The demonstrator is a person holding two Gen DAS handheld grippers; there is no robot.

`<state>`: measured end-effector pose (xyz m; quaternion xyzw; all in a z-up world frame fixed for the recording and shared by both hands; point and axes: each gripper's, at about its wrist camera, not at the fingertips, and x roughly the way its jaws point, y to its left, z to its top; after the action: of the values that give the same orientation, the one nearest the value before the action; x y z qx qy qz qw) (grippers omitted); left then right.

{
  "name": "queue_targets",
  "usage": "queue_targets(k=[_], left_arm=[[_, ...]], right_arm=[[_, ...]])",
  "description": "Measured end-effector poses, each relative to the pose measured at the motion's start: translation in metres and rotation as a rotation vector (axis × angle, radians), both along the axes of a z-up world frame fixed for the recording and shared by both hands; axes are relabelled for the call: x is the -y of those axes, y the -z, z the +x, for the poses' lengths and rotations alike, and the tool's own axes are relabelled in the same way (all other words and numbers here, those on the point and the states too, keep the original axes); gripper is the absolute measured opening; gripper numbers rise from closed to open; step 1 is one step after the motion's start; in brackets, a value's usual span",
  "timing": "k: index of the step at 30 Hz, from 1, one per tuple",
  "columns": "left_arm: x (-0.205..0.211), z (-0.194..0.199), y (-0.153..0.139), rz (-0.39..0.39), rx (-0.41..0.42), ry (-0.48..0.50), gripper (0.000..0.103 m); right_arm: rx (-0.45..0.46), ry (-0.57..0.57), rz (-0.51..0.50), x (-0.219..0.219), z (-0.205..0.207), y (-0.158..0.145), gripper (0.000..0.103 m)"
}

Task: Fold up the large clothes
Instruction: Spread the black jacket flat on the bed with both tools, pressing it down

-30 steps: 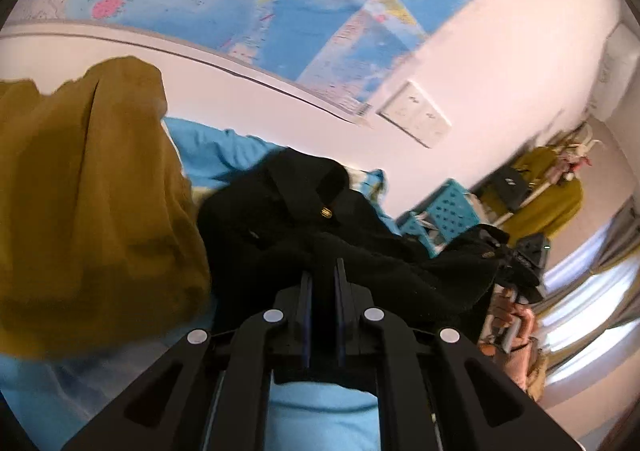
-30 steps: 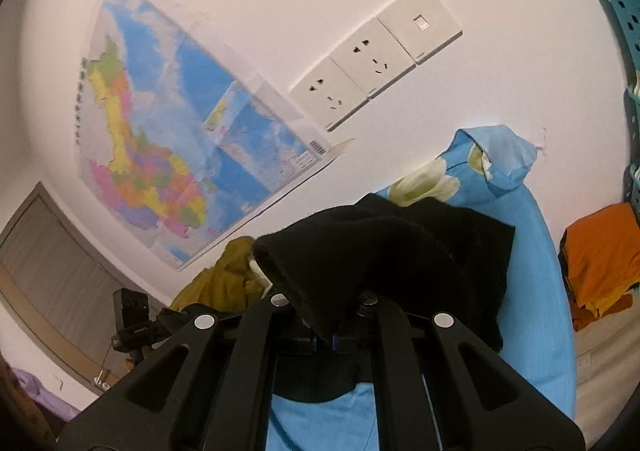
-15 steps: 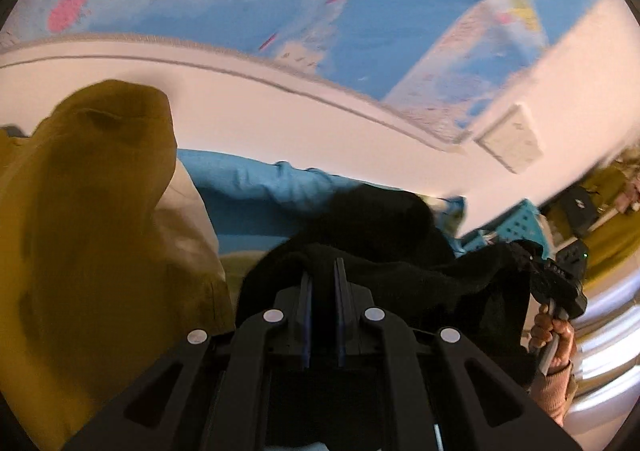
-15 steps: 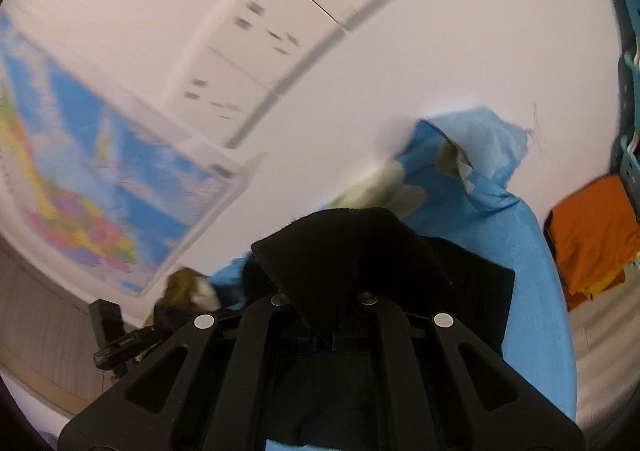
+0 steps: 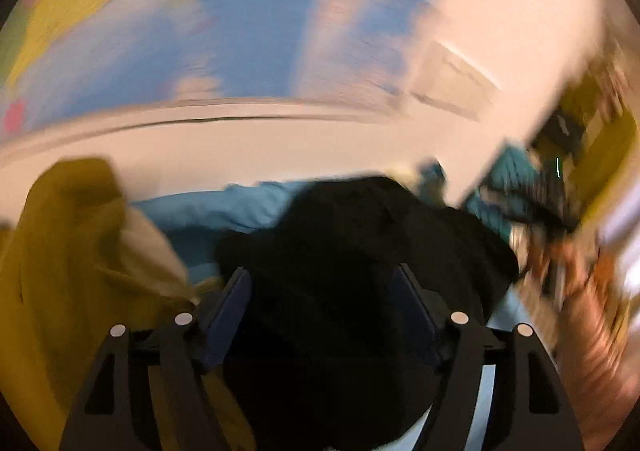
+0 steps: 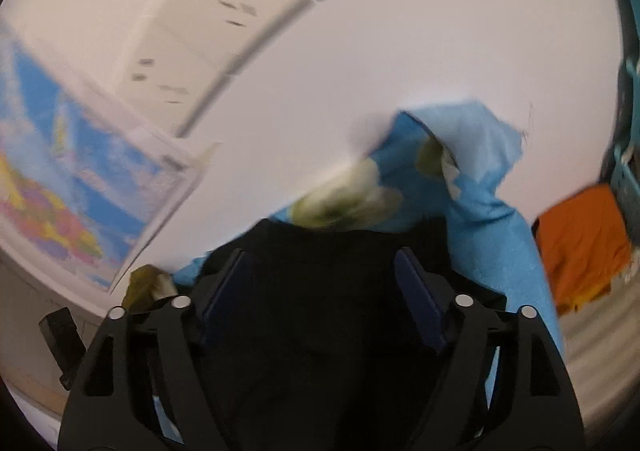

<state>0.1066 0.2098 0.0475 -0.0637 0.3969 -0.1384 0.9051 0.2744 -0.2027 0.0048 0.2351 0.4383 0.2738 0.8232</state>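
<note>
A large black garment of thick, soft fabric point(image 5: 360, 251) is seen heaped on a light blue bedsheet point(image 5: 224, 207), close against the pale wall at the far side. In the left wrist view the left gripper point(image 5: 322, 283) is held over the near part of this heap with its two dark blue pads point(image 5: 230, 303) spread wide; cloth lies between them, but nothing is clamped. The right gripper point(image 6: 320, 267) is likewise held wide apart above the black cloth, and no fabric is pinched by it.

Both tongs being spread over the same garment suggests that the cloth has been laid down on the bed so that a fold can settle under its own weight. The picture is strongly blurred, so the exact lie of the edges cannot be told.

A mustard-yellow garment point(image 5: 68, 275) is piled at the near left, just beside the black one, probably set aside as a separate piece. An orange cloth point(image 6: 580, 243) lies well apart at the right, beyond the bed. A coloured wall map point(image 5: 200, 23) hangs above.

Fresh grips on the edges are judged necessary before any further fold.
</note>
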Motion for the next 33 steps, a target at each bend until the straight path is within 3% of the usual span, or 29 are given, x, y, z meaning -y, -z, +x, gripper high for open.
queue_targets(k=[3, 6, 7, 8, 10, 13, 15, 16, 19, 22, 24, 26, 29, 30, 31, 32, 33], left_arm=[[0.034, 0.001, 0.016, 0.050, -0.045, 0.085, 0.070], [0.056, 0.010, 0.041, 0.138, -0.078, 0.105, 0.066], [0.060, 0.016, 0.050, 0.147, -0.097, 0.100, 0.053], [0.061, 0.022, 0.058, 0.142, -0.122, 0.092, 0.046], [0.060, 0.034, 0.067, 0.142, -0.141, 0.066, 0.028], [0.058, 0.048, 0.067, 0.133, -0.138, 0.022, 0.015], [0.056, 0.056, 0.060, 0.134, -0.112, -0.005, 0.010], [0.054, 0.057, 0.058, 0.135, -0.099, -0.013, 0.010], [0.052, 0.063, 0.048, 0.117, -0.053, -0.028, 0.009], [0.057, 0.072, 0.056, 0.163, -0.035, -0.057, 0.011], [0.058, 0.087, 0.082, 0.167, -0.131, -0.043, 0.012], [0.061, 0.095, 0.099, 0.211, -0.173, -0.054, 0.020], [0.061, 0.088, 0.088, 0.210, -0.134, -0.057, 0.030], [0.058, 0.083, 0.081, 0.196, -0.117, -0.067, 0.048], [0.055, 0.076, 0.075, 0.187, -0.096, -0.075, 0.059], [0.053, 0.067, 0.067, 0.189, -0.059, -0.087, 0.061], [0.052, 0.060, 0.062, 0.199, -0.035, -0.092, 0.064]], right_arm=[[0.101, -0.088, -0.063, -0.015, -0.027, -0.016, 0.078], [0.184, -0.231, -0.232, -0.057, -0.058, -0.016, 0.078], [0.213, -0.288, -0.325, -0.076, -0.067, -0.010, 0.078], [0.234, -0.320, -0.392, -0.090, -0.073, -0.003, 0.078], [0.238, -0.366, -0.468, -0.113, -0.077, 0.013, 0.078], [0.237, -0.383, -0.556, -0.133, -0.072, 0.036, 0.059], [0.236, -0.388, -0.592, -0.140, -0.065, 0.045, 0.007], [0.225, -0.386, -0.575, -0.138, -0.060, 0.046, 0.004], [0.266, -0.323, -0.490, -0.121, -0.055, 0.026, 0.004], [0.279, -0.270, -0.422, -0.106, -0.048, 0.012, 0.004], [0.233, -0.275, -0.455, -0.110, -0.040, 0.025, 0.004], [0.195, -0.301, -0.518, -0.119, -0.037, 0.043, 0.005], [0.164, -0.304, -0.537, -0.121, -0.034, 0.053, 0.005], [0.165, -0.299, -0.515, -0.118, -0.035, 0.050, 0.014], [0.171, -0.281, -0.478, -0.110, -0.035, 0.042, 0.022], [0.178, -0.264, -0.446, -0.102, -0.037, 0.035, 0.037], [0.187, -0.256, -0.421, -0.093, -0.041, 0.028, 0.042]])
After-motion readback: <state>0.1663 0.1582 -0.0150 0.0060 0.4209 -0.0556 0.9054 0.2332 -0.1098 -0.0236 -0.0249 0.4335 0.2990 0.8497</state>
